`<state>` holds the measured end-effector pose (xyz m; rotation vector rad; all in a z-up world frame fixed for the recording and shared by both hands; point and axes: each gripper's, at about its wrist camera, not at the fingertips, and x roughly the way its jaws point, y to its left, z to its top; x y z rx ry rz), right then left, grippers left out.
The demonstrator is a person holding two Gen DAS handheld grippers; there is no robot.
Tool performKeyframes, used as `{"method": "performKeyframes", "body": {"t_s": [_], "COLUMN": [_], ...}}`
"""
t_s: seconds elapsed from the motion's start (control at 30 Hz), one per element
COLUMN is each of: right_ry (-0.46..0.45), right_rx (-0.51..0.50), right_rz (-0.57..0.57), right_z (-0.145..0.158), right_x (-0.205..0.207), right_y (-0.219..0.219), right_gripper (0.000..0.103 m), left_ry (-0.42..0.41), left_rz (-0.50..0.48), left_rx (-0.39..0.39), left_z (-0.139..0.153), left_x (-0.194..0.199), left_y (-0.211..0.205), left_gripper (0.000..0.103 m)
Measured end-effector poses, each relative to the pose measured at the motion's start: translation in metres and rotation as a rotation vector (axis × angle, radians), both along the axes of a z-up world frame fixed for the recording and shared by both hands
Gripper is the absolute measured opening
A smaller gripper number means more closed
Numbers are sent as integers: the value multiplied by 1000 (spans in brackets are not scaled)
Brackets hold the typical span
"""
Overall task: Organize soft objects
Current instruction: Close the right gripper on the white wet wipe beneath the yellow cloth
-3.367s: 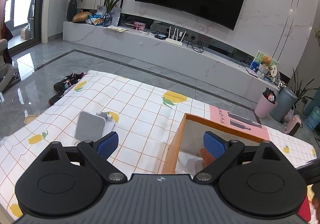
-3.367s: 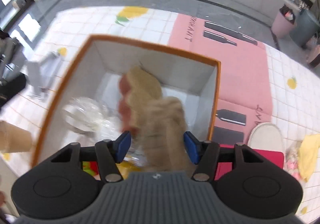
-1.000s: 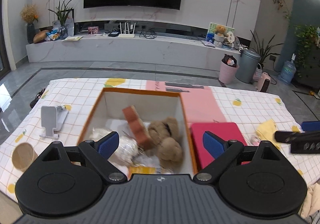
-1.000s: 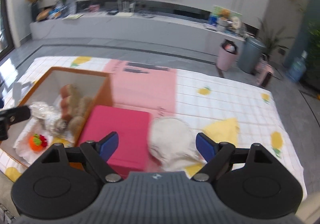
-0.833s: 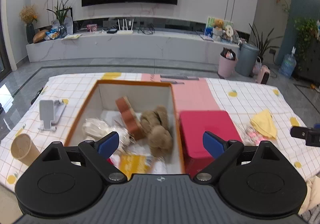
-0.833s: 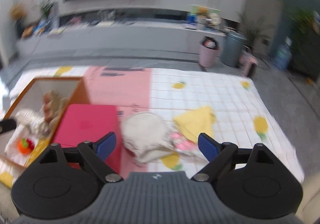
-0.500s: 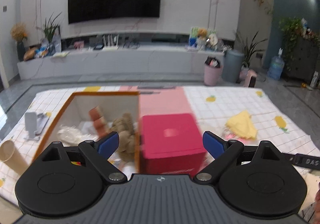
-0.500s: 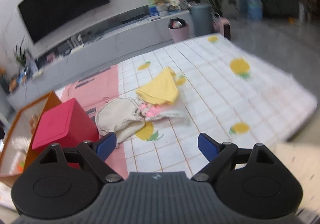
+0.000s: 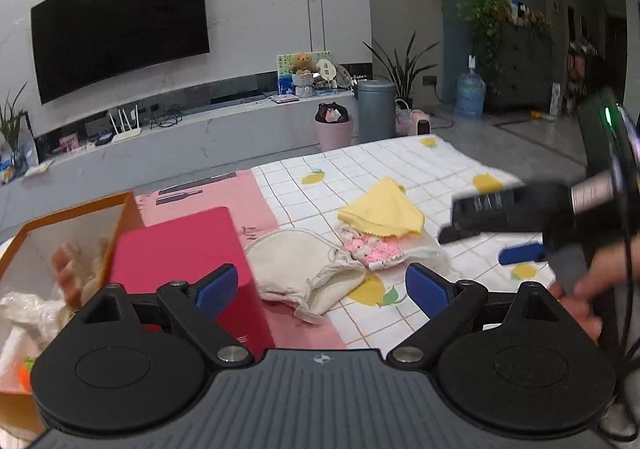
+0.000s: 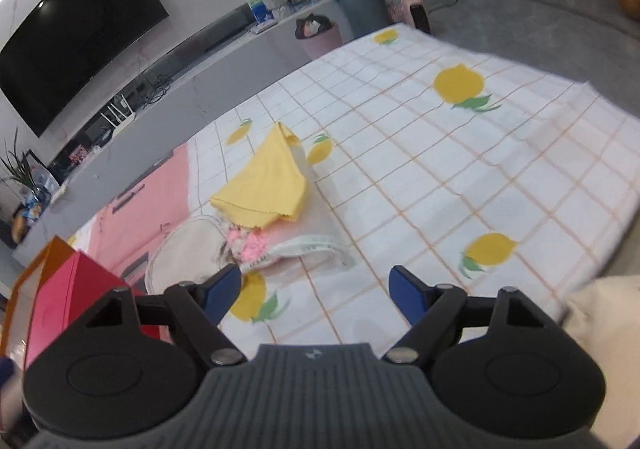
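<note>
Both grippers, left gripper (image 9: 321, 287) and right gripper (image 10: 315, 291), hang spread and hold nothing above the checked cloth (image 10: 460, 153). Yellow cloth (image 10: 266, 183) lies atop pink fabric (image 10: 250, 243), beside cream pouch (image 9: 296, 269), red box (image 9: 180, 245) and orange box (image 9: 76, 213).

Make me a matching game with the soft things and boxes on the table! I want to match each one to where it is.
Things:
1. yellow cloth
2. pink fuzzy thing
3. cream drawstring bag
4. red box

Places:
A. right beside the orange box
B. on top of the pile, farthest from the grippers
C. flat on the tablecloth between the red box and the pink fuzzy thing
D. tucked under the yellow cloth's near edge

Pairs: 1-B, 2-D, 3-C, 4-A
</note>
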<state>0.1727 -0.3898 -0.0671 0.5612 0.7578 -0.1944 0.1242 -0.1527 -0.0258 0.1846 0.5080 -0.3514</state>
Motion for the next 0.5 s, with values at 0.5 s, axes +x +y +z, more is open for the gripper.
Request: {"method": "performKeyframes", "body": {"t_s": [0.5], "right_ry": [111], "right_rx": [64], "right_rz": [71], "right_z": [-43], "right_x": [97], "right_y": [-19], "right_gripper": [67], "left_ry": [66], "left_rz": [30], "left_rx": [-57], "left_z": [-71], "left_x": [21], "left_y": [-21], "left_gripper": [103]}}
